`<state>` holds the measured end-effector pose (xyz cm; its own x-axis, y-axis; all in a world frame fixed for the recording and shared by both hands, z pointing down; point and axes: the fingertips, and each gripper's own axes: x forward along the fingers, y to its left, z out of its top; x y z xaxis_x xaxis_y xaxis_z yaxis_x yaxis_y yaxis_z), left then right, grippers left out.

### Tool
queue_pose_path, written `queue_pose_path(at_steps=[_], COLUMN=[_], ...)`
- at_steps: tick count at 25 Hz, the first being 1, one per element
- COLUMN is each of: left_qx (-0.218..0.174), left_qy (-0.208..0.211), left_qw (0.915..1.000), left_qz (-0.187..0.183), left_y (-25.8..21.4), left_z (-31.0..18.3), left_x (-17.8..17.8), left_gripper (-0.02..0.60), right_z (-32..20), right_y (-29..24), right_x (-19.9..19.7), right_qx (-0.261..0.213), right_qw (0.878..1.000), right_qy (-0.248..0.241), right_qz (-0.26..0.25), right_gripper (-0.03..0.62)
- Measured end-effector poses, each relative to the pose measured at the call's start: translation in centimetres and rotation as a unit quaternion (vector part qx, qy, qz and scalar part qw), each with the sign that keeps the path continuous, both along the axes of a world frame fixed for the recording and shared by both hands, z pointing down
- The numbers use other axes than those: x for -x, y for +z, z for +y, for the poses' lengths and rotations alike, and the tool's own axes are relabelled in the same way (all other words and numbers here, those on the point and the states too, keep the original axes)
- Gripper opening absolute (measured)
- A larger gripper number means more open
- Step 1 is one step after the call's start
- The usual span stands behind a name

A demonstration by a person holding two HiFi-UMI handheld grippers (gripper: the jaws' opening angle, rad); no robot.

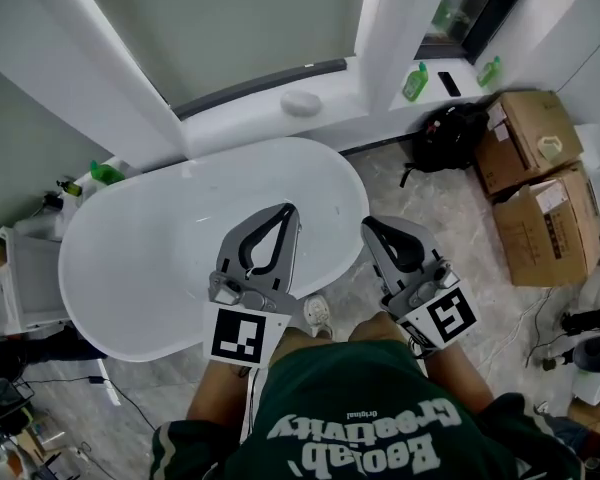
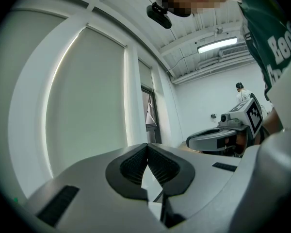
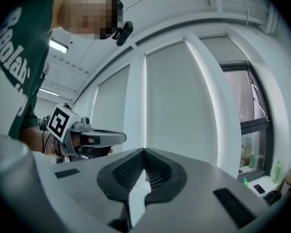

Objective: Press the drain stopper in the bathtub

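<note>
Pale marbled tiles cover the floor [image 1: 450, 238], and a glossy white oval bathtub [image 1: 150, 258] with a smooth rounded rim stands on them below tall white window frames and flat matte blinds [image 2: 82, 96]. The left gripper [image 1: 289, 209] hangs over the tub's basin, so the tub lies directly under and ahead of its jaws. The drain stopper cannot be made out anywhere on the white surface that shows. The right gripper [image 1: 369, 225] has its tips close to the tub's rim, to the right of the left jaws. Both tools have curved matte grey shells lined with dark ribbed pads [image 2: 161, 167]. In the left gripper view the jaws are closed, with the tips touching at a point and only a teardrop-shaped gap behind them; nothing is held and nothing is touched. The right gripper view shows the same: ribbed pads [image 3: 127, 172] drawn together, tips meeting, nothing between them. Each gripper appears beside the other's jaws in its neighbour's view, carrying a black-and-white marker cube. Well off to the right of the right jaws sit brown corrugated cardboard boxes [image 1: 540, 203] and a soft black bag [image 1: 448, 136]. Green plastic bottles [image 1: 415, 82] stand on the white sill beyond both sets of jaws.
</note>
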<state>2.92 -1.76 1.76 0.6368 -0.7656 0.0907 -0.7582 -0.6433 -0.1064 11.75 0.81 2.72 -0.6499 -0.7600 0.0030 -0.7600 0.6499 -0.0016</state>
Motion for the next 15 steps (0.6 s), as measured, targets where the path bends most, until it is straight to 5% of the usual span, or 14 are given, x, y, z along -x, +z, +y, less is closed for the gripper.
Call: queue_pose_path(at_steps=[15], left_qx=[-0.014], left_qy=[0.007], left_qw=[0.9998], left_qz=[-0.012], left_y=[-0.8], left_z=[0.8], left_x=[-1.3], left_gripper=[0.009], right_z=[-0.7], right_y=[-1.1], right_x=[1.0], right_qx=[-0.013], right_qw=[0.999], right_qy=[-0.038], right_qz=[0.004], right_gripper=[0.014])
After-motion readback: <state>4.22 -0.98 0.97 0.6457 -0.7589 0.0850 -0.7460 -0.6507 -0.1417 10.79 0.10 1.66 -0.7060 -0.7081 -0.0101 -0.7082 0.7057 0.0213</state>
